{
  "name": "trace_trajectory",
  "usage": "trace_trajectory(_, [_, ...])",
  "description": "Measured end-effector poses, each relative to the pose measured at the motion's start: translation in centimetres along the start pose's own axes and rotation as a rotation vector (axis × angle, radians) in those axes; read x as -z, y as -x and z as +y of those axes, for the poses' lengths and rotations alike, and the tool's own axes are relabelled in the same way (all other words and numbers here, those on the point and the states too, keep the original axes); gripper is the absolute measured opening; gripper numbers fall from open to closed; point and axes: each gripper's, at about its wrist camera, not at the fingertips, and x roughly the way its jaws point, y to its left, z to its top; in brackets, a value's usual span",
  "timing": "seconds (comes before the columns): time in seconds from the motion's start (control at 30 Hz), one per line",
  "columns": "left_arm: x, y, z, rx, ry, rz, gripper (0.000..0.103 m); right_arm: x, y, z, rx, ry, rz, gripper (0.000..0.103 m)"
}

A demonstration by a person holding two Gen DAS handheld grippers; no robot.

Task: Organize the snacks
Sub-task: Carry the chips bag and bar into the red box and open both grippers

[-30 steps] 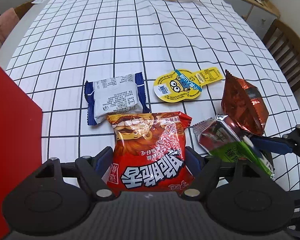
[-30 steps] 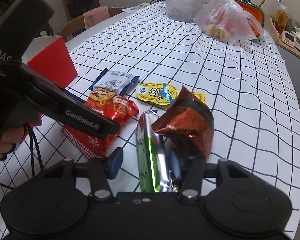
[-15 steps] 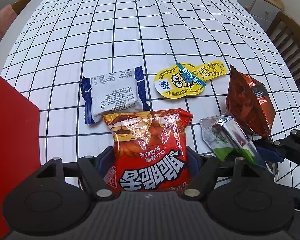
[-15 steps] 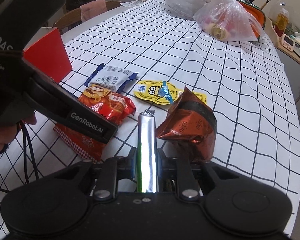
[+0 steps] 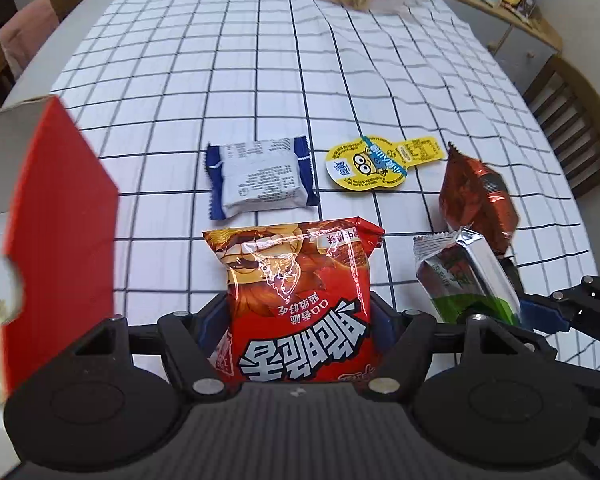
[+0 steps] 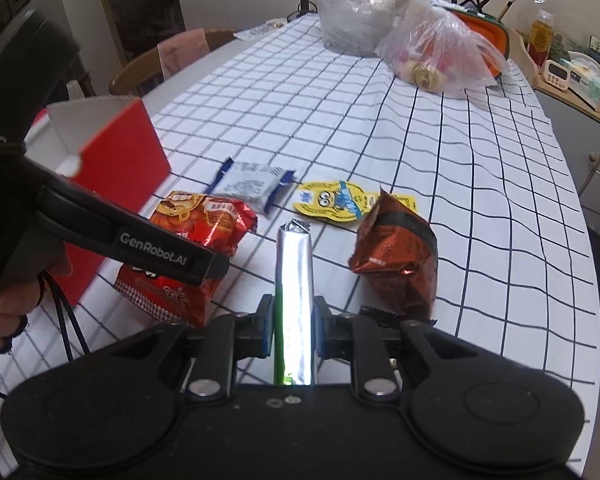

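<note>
My left gripper [image 5: 298, 314] is shut on a red snack bag [image 5: 300, 300] and holds it lifted off the checked tablecloth; it also shows in the right wrist view [image 6: 196, 240]. My right gripper [image 6: 292, 320] is shut on a silver-and-green snack bar [image 6: 294, 280], which shows at the right in the left wrist view [image 5: 466, 276]. On the cloth lie a blue-and-white packet [image 5: 260, 176], a yellow Minion packet [image 5: 374, 162] and a brown foil bag [image 5: 480, 200], just right of the bar [image 6: 398, 260].
A red open box [image 5: 56, 232] stands at the left, close beside the red bag; it also shows in the right wrist view [image 6: 112, 160]. Plastic bags of food [image 6: 432, 48] sit at the table's far end. Wooden chairs [image 5: 572, 132] stand around the table.
My right gripper has closed on the silver-and-green bar and lifted it. My left gripper has risen with the red bag, and the red box's open top has come into view.
</note>
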Motion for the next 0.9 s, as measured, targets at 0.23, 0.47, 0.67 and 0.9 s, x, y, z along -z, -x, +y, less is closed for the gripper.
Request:
trace_trajectory(0.23, [1.8, 5.1, 1.6, 0.021, 0.001, -0.062, 0.071, -0.4, 3.6, 1.7, -0.013, -0.037, -0.049, 0.018])
trace_trajectory(0.47, [2.9, 9.7, 3.0, 0.012, -0.003, -0.113, 0.071, -1.1, 6.3, 4.1, -0.047, -0.047, -0.091, 0.018])
trace_trajectory(0.67, [3.8, 12.8, 5.4, -0.003, 0.004, -0.139, 0.071, -2.1, 7.5, 7.2, -0.067, -0.036, -0.122, 0.018])
trace_trajectory(0.9, [4.4, 15.4, 9.4, -0.022, 0.022, -0.171, 0.071, -3.8, 7.3, 11.4, -0.094, -0.027, -0.148, 0.018])
